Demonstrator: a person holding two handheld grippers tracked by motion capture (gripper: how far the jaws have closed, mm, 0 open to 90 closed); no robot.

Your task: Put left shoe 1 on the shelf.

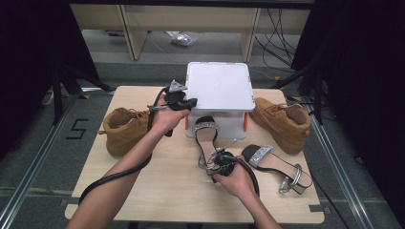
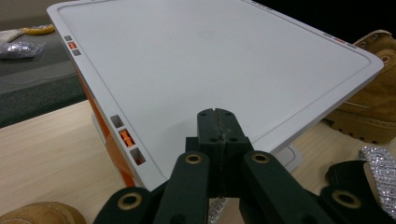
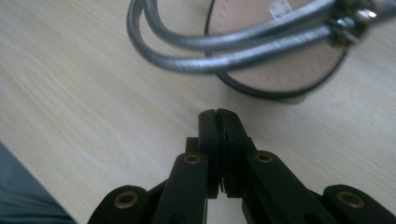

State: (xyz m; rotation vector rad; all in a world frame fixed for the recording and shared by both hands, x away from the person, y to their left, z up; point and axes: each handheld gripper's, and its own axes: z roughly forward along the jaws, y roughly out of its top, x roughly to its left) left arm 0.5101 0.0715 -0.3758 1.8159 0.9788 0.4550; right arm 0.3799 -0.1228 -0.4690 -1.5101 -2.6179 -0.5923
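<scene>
My right claw (image 3: pixel 218 114) has its jaws pressed together on nothing, just near of the heel end of the silver-strapped sandal (image 1: pixel 206 136) lying mid-worktop (image 1: pixel 157 191) before the white box (image 1: pixel 220 88). My left claw (image 2: pixel 218 114), also closed and empty, hovers at the box lid's left near edge.

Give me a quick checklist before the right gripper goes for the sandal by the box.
1. Right gripper jaws open for a grab: not ok, shut with nothing between.
2. Sandal's silver ankle strap within reach ahead: ok.
3. Sandal free of the other sandal: ok, apart.
4. White box lid open to receive shoes: not ok, closed.
5. Left gripper out of the way: ok, shut at the lid's edge.
</scene>
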